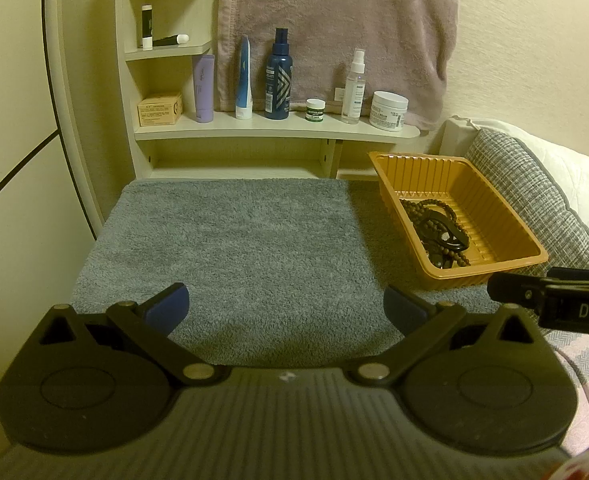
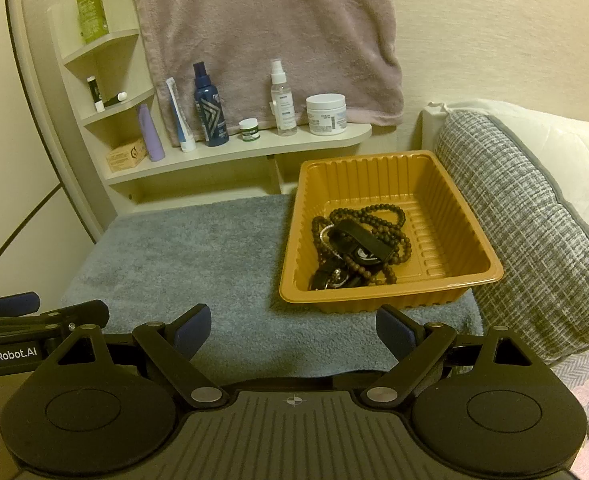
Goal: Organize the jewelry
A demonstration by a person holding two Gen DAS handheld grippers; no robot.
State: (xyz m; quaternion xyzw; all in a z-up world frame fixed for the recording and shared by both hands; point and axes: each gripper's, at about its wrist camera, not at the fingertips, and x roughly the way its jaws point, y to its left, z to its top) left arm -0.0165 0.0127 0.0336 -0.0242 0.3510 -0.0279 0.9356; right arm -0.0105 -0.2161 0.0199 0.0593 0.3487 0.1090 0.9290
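An orange plastic tray [image 2: 446, 196] stands at the right of a grey towel mat [image 2: 182, 256]; it also shows in the left wrist view [image 1: 506, 220]. In it lies a tangle of dark beaded necklaces [image 2: 378, 216] and black strap pieces [image 2: 358, 240], also seen in the left wrist view [image 1: 438, 232]. My left gripper [image 1: 286, 310] is open and empty above the mat's near edge. My right gripper [image 2: 292, 330] is open and empty just in front of the tray. Part of the left gripper shows at the left of the right wrist view [image 2: 26, 308].
A cream shelf [image 1: 274, 130] behind the mat holds bottles, tubes and jars, such as a dark blue spray bottle [image 1: 278, 80] and a white jar [image 1: 388, 111]. A pink towel [image 1: 334, 20] hangs above. A grey checked cushion [image 2: 534, 216] presses against the tray's right side.
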